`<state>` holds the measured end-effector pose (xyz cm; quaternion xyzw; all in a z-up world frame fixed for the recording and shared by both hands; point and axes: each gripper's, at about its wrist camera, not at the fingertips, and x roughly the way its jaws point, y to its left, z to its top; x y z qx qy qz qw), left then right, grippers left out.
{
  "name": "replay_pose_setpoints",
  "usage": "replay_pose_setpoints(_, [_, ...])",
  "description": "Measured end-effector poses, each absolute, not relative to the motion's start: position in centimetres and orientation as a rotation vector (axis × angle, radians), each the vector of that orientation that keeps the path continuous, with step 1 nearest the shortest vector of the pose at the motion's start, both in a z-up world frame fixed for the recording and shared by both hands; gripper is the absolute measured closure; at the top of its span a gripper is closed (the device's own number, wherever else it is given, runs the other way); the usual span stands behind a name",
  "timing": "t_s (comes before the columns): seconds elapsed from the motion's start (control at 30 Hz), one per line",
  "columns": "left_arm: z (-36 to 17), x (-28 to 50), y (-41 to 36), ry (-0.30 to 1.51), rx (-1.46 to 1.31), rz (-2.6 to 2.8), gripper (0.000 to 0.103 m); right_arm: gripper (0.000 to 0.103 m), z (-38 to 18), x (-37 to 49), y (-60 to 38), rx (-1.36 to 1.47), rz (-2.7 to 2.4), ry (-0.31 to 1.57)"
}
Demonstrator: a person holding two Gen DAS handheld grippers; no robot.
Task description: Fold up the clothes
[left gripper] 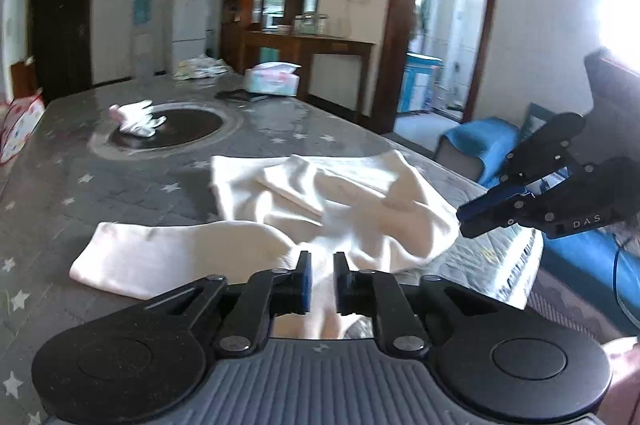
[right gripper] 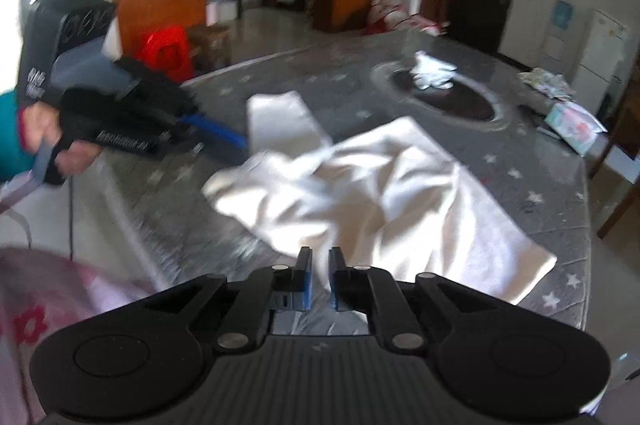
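Note:
A cream white garment [left gripper: 340,193] [right gripper: 380,193] lies crumpled on the grey star-patterned table [left gripper: 120,185] [right gripper: 540,185]. One sleeve [left gripper: 140,257] [right gripper: 280,121] stretches flat away from the bunched body. My left gripper [left gripper: 322,265] [right gripper: 240,149] is shut on a raised ridge of the cloth near the table's front edge, and fabric fills the narrow gap between its blue pads. My right gripper [right gripper: 320,261] [left gripper: 462,221] pinches the garment's other near edge, with its jaws almost together on the cloth. A hand holds the left gripper's handle in the right wrist view.
A small white cloth [left gripper: 138,119] [right gripper: 432,73] sits on the dark round inset mid-table. Farther back are a tissue pack [left gripper: 272,79] [right gripper: 576,125] and some papers [left gripper: 200,67]. A blue chair [left gripper: 480,145] stands beyond the table's edge.

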<state>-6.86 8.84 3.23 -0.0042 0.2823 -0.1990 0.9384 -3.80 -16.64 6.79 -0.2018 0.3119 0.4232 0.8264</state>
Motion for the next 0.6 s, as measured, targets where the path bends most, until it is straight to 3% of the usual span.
replay_pose_setpoints(0.03, [3.1,-6.6,9.0,0.581,-0.019,-0.39,0.059,0.085,6.8,-3.1,-16.6,-0.419,0.884,0.659])
replay_pose_setpoints(0.07, [3.0,-6.4,9.0,0.588,-0.023,-0.381,0.051,0.075,6.7,-2.4,-16.5,-0.414,0.864,0.656])
replay_pose_setpoints(0.13, [2.7,-6.1,9.0,0.604,-0.027,-0.371,0.049,0.065,6.5,-0.8,-16.4,-0.402,0.825,0.651])
replay_pose_setpoints(0.3, [1.7,-4.8,9.2,0.646,-0.075,-0.361,0.047,0.063,5.3,3.1,-16.3,-0.334,0.773,0.697])
replay_pose_setpoints(0.4, [1.4,-4.6,8.8,0.654,-0.076,-0.376,0.051,0.063,4.5,4.2,-16.0,-0.316,0.762,0.73])
replay_pose_setpoints(0.47, [1.5,-4.7,8.7,0.65,-0.072,-0.384,0.071,0.059,4.2,4.5,-16.1,-0.314,0.748,0.728])
replay_pose_setpoints(0.6, [1.7,-5.1,8.6,0.637,-0.07,-0.405,0.087,0.059,3.9,5.0,-16.2,-0.308,0.73,0.734])
